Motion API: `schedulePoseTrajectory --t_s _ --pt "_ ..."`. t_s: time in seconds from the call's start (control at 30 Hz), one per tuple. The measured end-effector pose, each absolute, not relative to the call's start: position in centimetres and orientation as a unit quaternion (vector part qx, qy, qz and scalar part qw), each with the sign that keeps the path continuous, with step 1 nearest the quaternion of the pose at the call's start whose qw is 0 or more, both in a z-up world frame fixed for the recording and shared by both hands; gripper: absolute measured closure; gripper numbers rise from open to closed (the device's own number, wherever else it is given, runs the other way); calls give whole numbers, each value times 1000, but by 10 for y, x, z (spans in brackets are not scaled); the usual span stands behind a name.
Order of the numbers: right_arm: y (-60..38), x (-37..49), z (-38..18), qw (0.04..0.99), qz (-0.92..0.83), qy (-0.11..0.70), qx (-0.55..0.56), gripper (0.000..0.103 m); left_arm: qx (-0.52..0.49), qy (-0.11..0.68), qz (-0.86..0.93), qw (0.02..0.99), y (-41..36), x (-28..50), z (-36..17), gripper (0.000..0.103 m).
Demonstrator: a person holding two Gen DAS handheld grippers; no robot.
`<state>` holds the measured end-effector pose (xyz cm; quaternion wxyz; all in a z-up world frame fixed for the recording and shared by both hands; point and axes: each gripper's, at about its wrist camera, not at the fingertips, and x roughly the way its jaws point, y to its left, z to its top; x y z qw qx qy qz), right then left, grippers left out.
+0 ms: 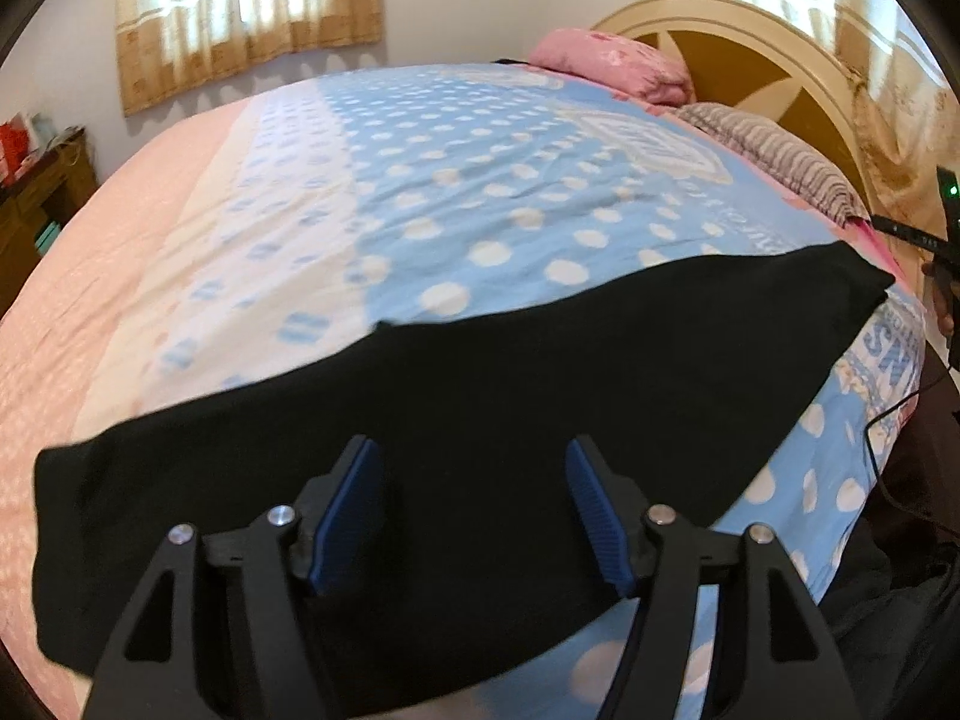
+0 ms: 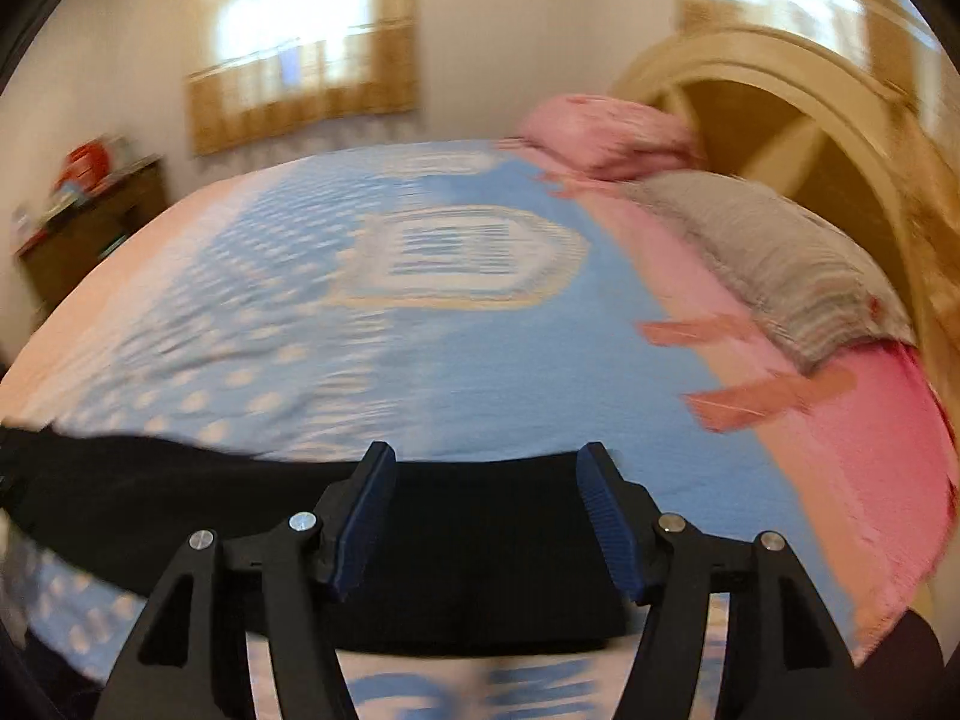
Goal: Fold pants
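Note:
Black pants [image 1: 480, 384] lie flat in a long band across the near side of the bed, on a blue sheet with white dots [image 1: 480, 192]. My left gripper [image 1: 474, 456] is open and empty, hovering over the middle of the pants. My right gripper [image 2: 486, 462] is open and empty above the pants [image 2: 480, 540] near their far edge. The right wrist view is blurred by motion. The right gripper's body shows at the right edge of the left wrist view [image 1: 945, 240].
A pink pillow [image 1: 612, 63] and a grey striped pillow [image 1: 774, 159] lie by the cream headboard [image 1: 750, 42]. A pink blanket [image 2: 870, 468] covers the bed's right side. A dark wooden cabinet [image 1: 36, 204] stands at left. Curtained windows are behind.

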<state>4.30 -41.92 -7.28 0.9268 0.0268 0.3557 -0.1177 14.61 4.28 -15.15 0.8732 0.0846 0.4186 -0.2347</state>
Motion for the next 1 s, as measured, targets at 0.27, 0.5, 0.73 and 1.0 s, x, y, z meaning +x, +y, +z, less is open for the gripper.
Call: schedulePoseTrajectory --t_s 0.27,0.5,0.73,1.0 --pt "-327 78 -128 900 33 435 -21 39 86 432 -259 860 24 141 -164 35" --pt "-310 50 -175 853 35 516 -72 43 87 451 -265 848 36 126 -179 30" --pt "-295 61 -144 880 68 469 -27 43 91 450 -264 848 36 114 -180 25" --pt "-249 70 -168 872 111 472 -71 51 94 447 -261 850 39 111 -176 24"
